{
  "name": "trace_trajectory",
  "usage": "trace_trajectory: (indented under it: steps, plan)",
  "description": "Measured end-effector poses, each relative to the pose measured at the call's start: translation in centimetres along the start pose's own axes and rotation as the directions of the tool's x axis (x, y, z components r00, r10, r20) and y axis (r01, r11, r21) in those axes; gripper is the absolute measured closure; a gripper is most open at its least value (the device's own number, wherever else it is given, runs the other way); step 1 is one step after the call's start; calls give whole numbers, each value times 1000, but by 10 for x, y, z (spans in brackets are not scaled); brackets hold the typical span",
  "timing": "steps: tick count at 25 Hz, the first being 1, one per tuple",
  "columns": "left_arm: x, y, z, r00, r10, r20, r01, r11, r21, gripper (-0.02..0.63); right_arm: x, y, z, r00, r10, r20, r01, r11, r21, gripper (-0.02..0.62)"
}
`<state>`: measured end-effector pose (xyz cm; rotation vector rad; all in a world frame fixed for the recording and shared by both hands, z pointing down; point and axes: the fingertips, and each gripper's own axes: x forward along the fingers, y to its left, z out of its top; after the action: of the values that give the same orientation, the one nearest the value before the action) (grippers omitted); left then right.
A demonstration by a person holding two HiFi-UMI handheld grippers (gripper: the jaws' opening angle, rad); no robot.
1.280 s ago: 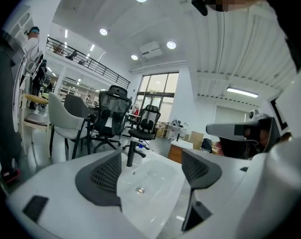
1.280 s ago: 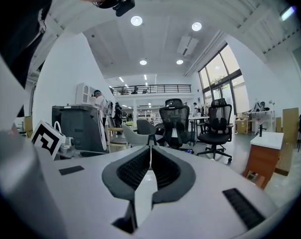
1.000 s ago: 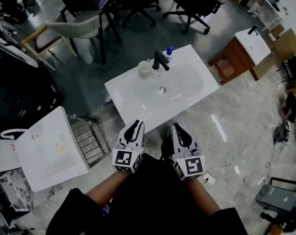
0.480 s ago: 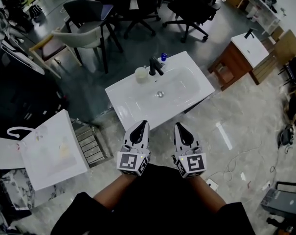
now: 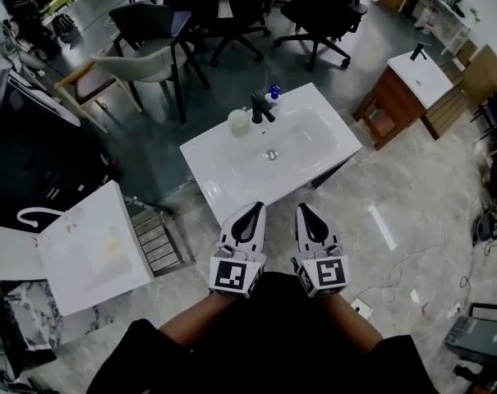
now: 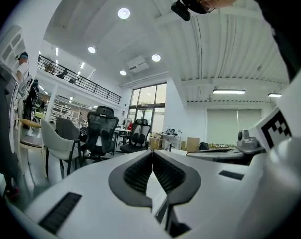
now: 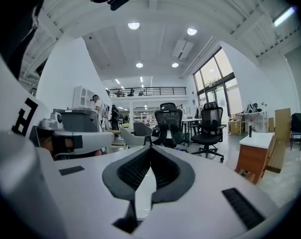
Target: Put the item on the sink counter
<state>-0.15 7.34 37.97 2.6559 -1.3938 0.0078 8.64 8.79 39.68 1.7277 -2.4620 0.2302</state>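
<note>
A white sink counter (image 5: pixel 223 158) with a basin stands ahead of me. Behind the basin are a black faucet (image 5: pixel 259 107), a pale cup (image 5: pixel 237 122) to its left and a small blue-capped bottle (image 5: pixel 273 93) to its right. My left gripper (image 5: pixel 255 206) is held just short of the counter's near edge, its jaws shut with nothing between them (image 6: pixel 152 153). My right gripper (image 5: pixel 302 207) hangs beside it at the same height, also shut and empty (image 7: pixel 150 147). Both point toward the sink.
A white table (image 5: pixel 84 277) stands at the left with a metal rack (image 5: pixel 156 238) beside it. Chairs (image 5: pixel 141 52) stand beyond the sink. A wooden vanity (image 5: pixel 400 93) with a white top is at the right. Cables (image 5: pixel 404 265) lie on the floor.
The view has shifted so the sink counter sits slightly nearer. Both grippers have moved a little to the right and forward; the left one more.
</note>
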Motion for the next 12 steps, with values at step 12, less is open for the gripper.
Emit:
trace_trajectory:
  steps: [12]
  plan:
    - [-22,58,-18,999,-23,-41,22,999,-29,589,24,38,-13,1000,-26,-3,26,999,-22,565]
